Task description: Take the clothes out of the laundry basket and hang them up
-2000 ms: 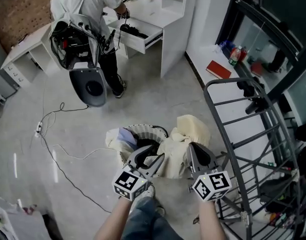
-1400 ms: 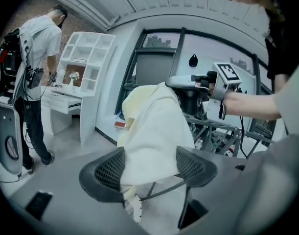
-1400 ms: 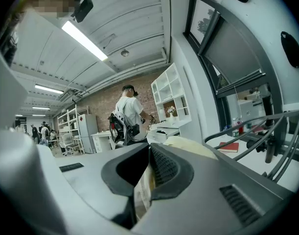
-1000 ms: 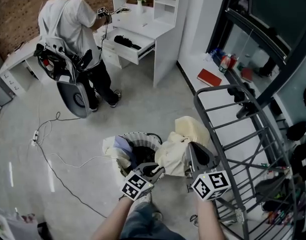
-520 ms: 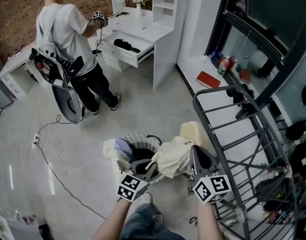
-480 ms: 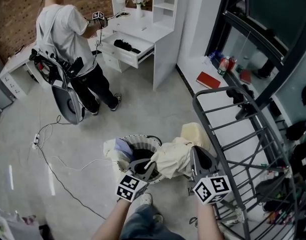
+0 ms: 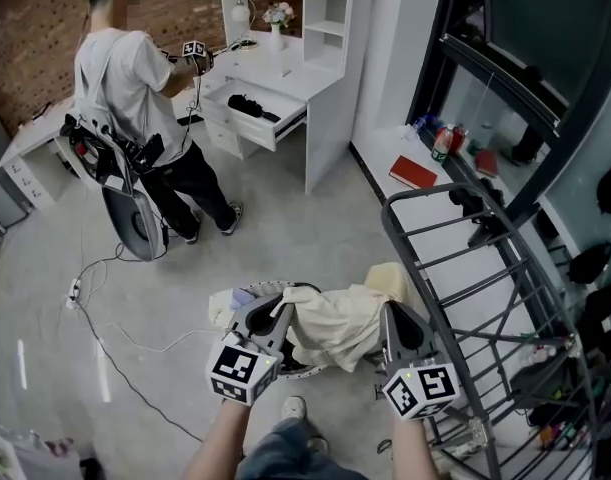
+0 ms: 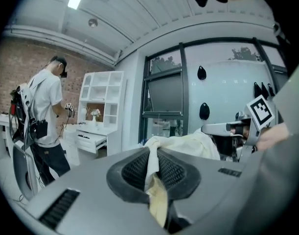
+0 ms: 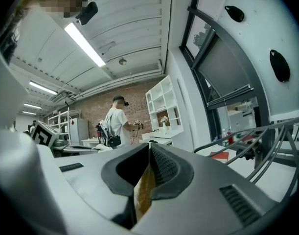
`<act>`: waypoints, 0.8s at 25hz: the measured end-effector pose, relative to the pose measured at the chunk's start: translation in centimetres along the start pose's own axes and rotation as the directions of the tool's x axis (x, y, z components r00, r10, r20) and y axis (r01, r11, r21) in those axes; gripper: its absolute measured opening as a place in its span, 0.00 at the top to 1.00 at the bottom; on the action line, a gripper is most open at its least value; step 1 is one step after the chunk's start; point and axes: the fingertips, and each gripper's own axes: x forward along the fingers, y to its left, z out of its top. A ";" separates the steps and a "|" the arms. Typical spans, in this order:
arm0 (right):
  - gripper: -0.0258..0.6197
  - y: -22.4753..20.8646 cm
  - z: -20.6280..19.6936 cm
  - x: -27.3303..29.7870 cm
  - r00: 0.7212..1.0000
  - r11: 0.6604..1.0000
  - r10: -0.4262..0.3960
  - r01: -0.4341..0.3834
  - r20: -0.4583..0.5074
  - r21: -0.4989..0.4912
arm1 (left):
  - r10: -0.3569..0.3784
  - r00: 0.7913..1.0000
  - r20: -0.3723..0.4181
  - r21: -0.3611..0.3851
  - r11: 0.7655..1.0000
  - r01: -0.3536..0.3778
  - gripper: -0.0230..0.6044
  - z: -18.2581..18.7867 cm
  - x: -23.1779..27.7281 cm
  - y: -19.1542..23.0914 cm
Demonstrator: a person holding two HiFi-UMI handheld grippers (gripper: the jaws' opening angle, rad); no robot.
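Lift-out step in hand: left gripper and right gripper, fingers of each clamped on cloth, hold the garment over the basket at 6 o'clock; next move likely needs carrying it to the rack at 3 o'clock.

Drying rack blocks the space right of the right claw; cream garment fills the gap to the left claw; left of that, open floor, one cable
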 end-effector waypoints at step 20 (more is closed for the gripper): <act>0.94 -2.3 10.4 -9.3 0.953 0.967 -0.224 0.243 0.205 -0.076 | -0.220 0.952 0.212 0.103 0.974 0.202 0.90 14.1 2.2 -8.7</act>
